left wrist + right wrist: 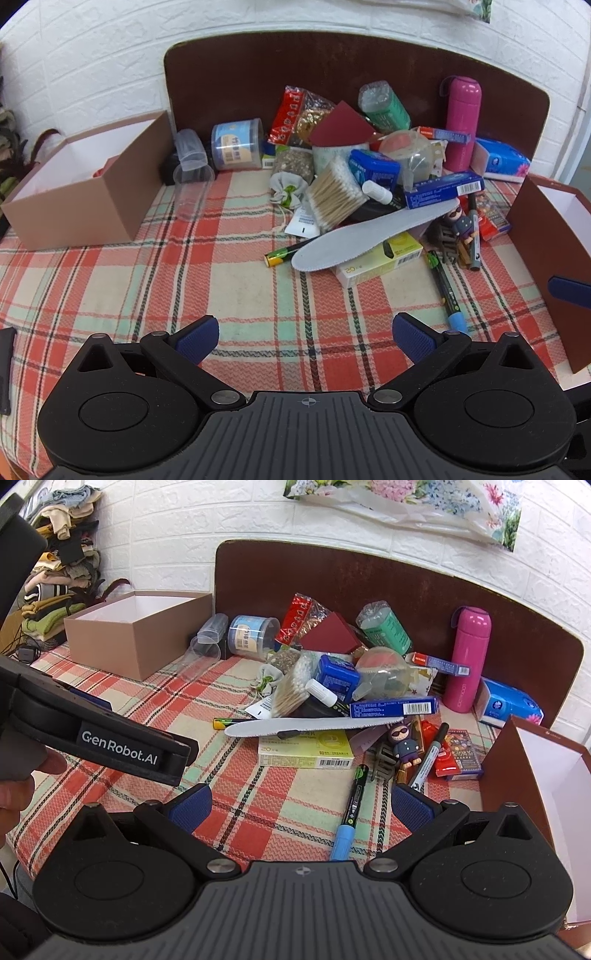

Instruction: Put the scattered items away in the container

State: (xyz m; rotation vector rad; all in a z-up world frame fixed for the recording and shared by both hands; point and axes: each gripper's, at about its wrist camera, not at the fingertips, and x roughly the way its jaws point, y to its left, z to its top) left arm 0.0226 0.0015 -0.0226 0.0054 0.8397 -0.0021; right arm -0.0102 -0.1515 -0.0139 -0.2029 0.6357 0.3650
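Both my grippers hover over the plaid bench (110, 288), jaws spread wide and holding nothing.

Beyond my left gripper (306, 338) lie the grey insole (373, 236) and cotton swabs (334, 192); a blue-capped marker (351, 808) lies between my right gripper's (301, 810) jaws. Scattered items are heaped against the brown backboard (258, 74), between the tan box (88, 177) at left and the brown box (535, 786) at right.

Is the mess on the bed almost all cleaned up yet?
Not yet, it has barely started. The tan box looks nearly empty, though the left view shows something small and red inside. Nothing is in hand: the left gripper and right gripper are both open and empty. Still left: the pile on the plaid cloth, including the pink bottle, shoe insole and blue-capped marker.
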